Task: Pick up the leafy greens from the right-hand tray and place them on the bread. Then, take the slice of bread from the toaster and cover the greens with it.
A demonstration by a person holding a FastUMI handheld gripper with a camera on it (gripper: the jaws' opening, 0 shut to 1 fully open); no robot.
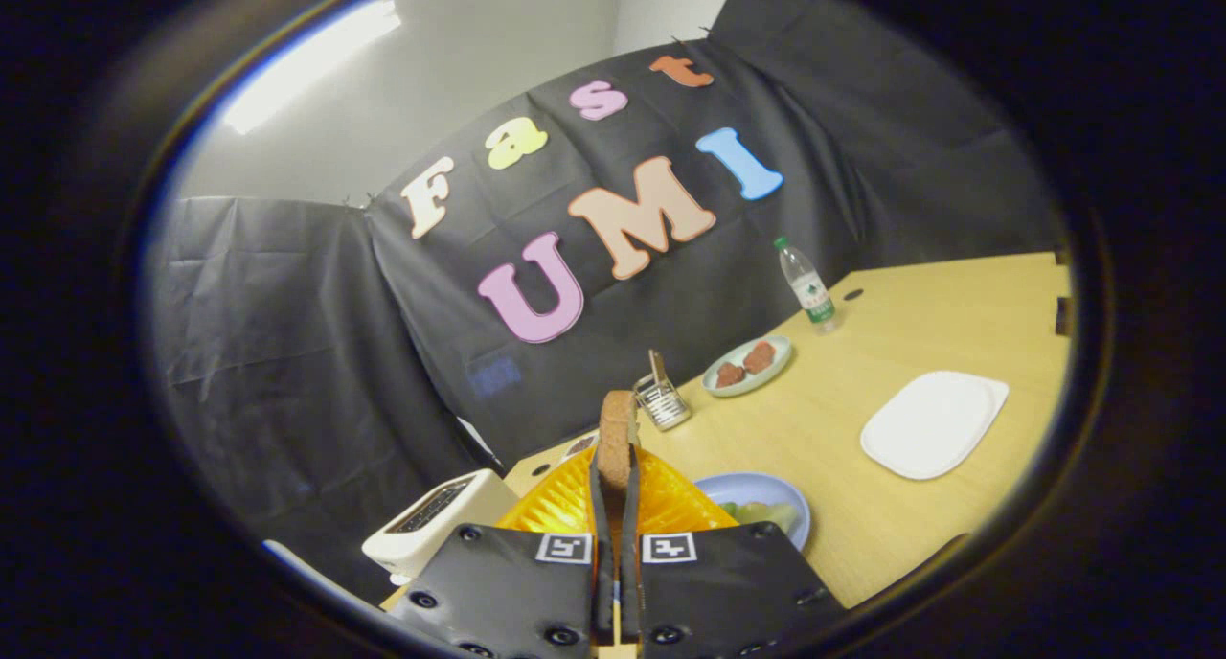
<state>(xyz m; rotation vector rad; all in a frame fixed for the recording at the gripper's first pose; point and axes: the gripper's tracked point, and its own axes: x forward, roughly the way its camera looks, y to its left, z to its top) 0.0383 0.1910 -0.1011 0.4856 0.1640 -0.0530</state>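
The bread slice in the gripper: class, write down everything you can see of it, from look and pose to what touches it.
The bread slice is seen edge-on: a thin, brown-crusted piece standing upright, with a rounded top. The gripper is shut on it, both black fingers pressing its flat sides, so only its upper part rises clear of them. It is held above the table, in front of an orange plate, with the white toaster to its left. Its faces cannot be seen.

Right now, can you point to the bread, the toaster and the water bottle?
bread slice (617,429): gripper view, brown crust edge, clamped between the fingers.
toaster (436,525): gripper view, white top by its slots.
water bottle (809,290): gripper view, its labelled middle.
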